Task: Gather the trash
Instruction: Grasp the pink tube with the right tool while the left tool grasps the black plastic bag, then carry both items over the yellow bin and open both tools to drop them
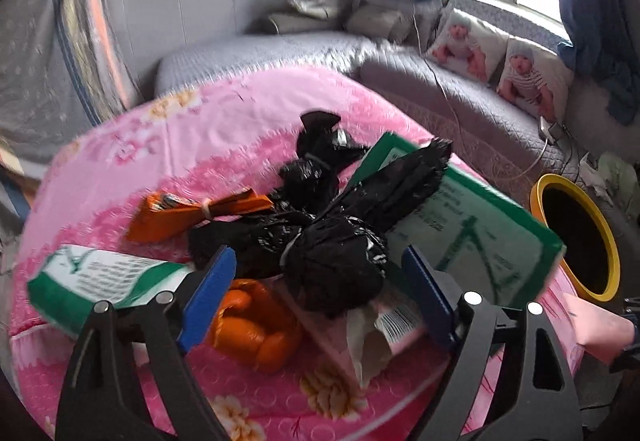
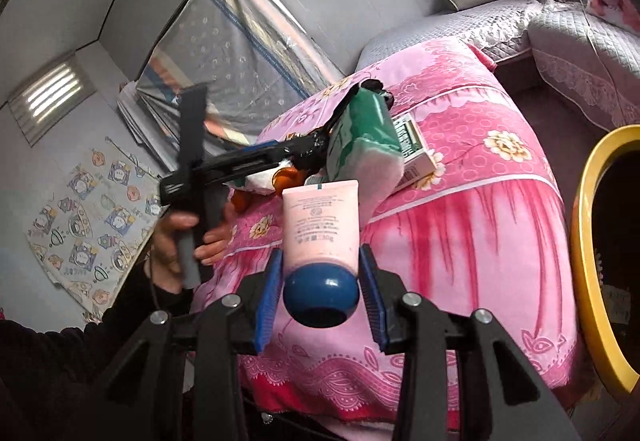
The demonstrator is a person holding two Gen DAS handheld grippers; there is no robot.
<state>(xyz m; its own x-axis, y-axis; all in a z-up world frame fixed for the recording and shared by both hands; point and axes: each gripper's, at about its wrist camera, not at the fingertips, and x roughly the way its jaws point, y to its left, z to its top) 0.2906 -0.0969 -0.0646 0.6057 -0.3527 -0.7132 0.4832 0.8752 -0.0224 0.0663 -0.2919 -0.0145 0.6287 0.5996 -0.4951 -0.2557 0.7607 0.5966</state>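
Trash lies on a pink flowered cloth (image 1: 208, 137): tied black bags (image 1: 332, 241), an orange wrapper (image 1: 188, 211), an orange packet (image 1: 256, 333), a pink box (image 1: 360, 329), a green tissue pack (image 1: 96, 277) and a green book (image 1: 472, 225). My left gripper (image 1: 320, 293) is open, its blue pads on either side of the nearest black bag. My right gripper (image 2: 322, 293) is shut on a pink tube with a blue cap (image 2: 320, 237), held beside the table. The yellow-rimmed bin (image 2: 588, 241) is at the right; it also shows in the left wrist view (image 1: 576, 233).
A grey quilted sofa (image 1: 460, 93) with baby-print cushions (image 1: 528, 77) runs under the window behind the table. A folded mat (image 2: 224, 41) leans on the wall at the left. Cables (image 1: 552, 137) lie on the sofa near the bin.
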